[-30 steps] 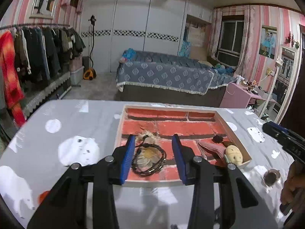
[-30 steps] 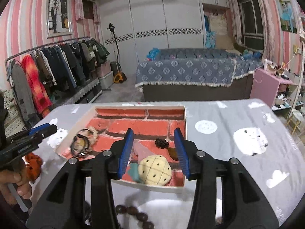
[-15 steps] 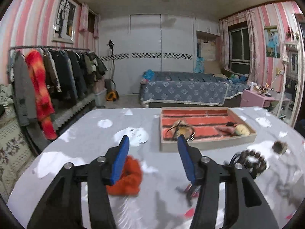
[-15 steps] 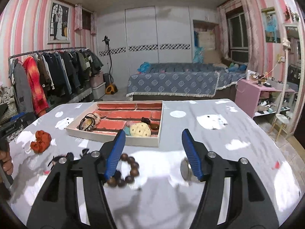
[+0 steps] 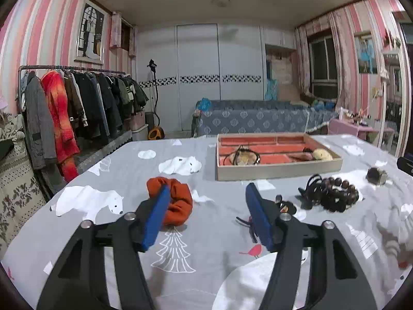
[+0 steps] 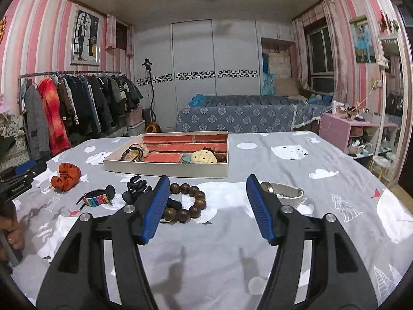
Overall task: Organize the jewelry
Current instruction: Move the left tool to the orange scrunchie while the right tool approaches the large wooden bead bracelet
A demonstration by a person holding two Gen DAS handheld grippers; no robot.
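A shallow tray [image 5: 278,173] [image 6: 165,168] with a red lining holds a coiled dark bracelet [image 5: 241,156] and a cream round piece [image 6: 204,157]. On the cloth in front of it lie an orange scrunchie [image 5: 178,196] [image 6: 65,177], a wooden bead bracelet [image 6: 191,201] [image 5: 338,193], a black claw clip [image 6: 136,188], a rainbow band [image 6: 96,197] and a white strap [image 6: 284,193]. My left gripper [image 5: 206,188] hovers by the scrunchie, its jaws opening with nothing between them. My right gripper [image 6: 207,179] stands open and empty above the beads.
The table wears a grey cloth [image 6: 309,232] printed with polar bears. A hand [image 6: 10,232] holds the other tool at the left edge of the right wrist view. Behind stand a clothes rack [image 5: 77,108], a bed [image 5: 258,121] and a pink side table [image 6: 343,131].
Both grippers have drawn back from the tray to the near part of the table and sunk a little. Both sets of jaws stand wider. The pieces in the tray stay put.
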